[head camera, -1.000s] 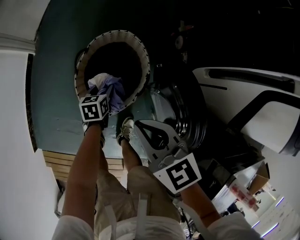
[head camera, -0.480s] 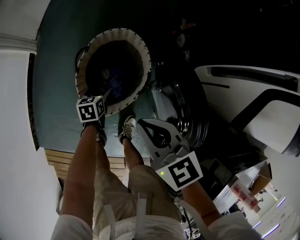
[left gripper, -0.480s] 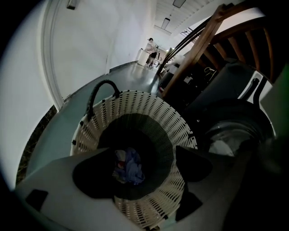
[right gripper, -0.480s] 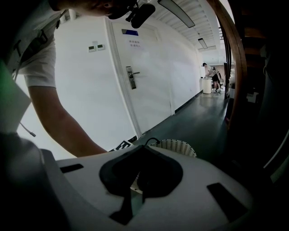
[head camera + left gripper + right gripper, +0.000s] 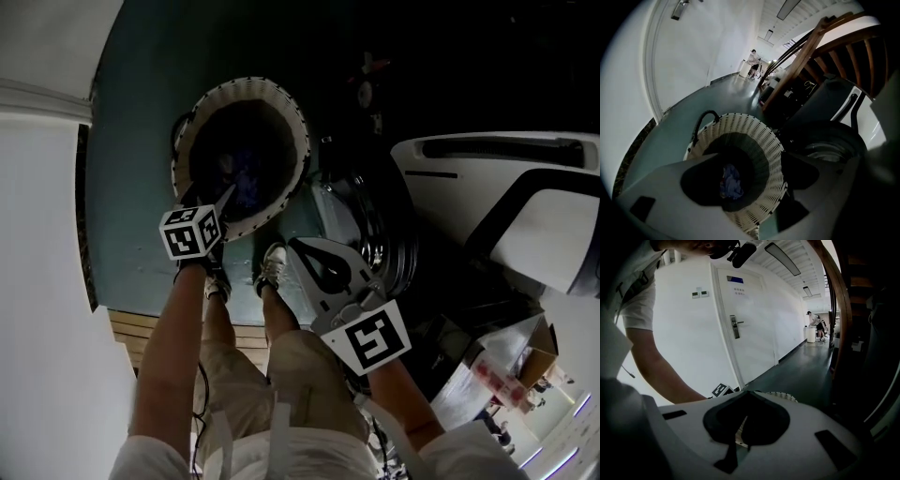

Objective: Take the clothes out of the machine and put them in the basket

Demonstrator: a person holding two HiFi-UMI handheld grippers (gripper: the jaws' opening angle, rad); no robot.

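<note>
A white woven basket (image 5: 298, 141) stands on the teal floor, with a bluish-purple garment (image 5: 246, 176) lying deep inside it. My left gripper (image 5: 225, 199) hovers over the basket's near rim. Its jaws stand apart with nothing between them and are closing slightly. In the left gripper view the basket (image 5: 754, 131) and the garment (image 5: 731, 182) show between the spread jaws of the left gripper (image 5: 783, 159). My right gripper (image 5: 298, 247) hangs to the right of the basket, tips together and empty. The right gripper (image 5: 748, 393) sees a sliver of the basket rim (image 5: 782, 396). The machine's round opening (image 5: 377, 240) is dark.
The person's legs and shoes (image 5: 273, 264) stand just below the basket. The white washing machine (image 5: 487, 155) fills the right side, with its drum (image 5: 829, 151) beside the basket. A white wall and door (image 5: 750, 338) lie to the left, and a wooden stair rail (image 5: 806, 51) rises behind.
The left gripper opened and let go of the pale purple garment, which dropped into the basket. That gripper then rose and drew back to the near rim. The right gripper stayed shut.
</note>
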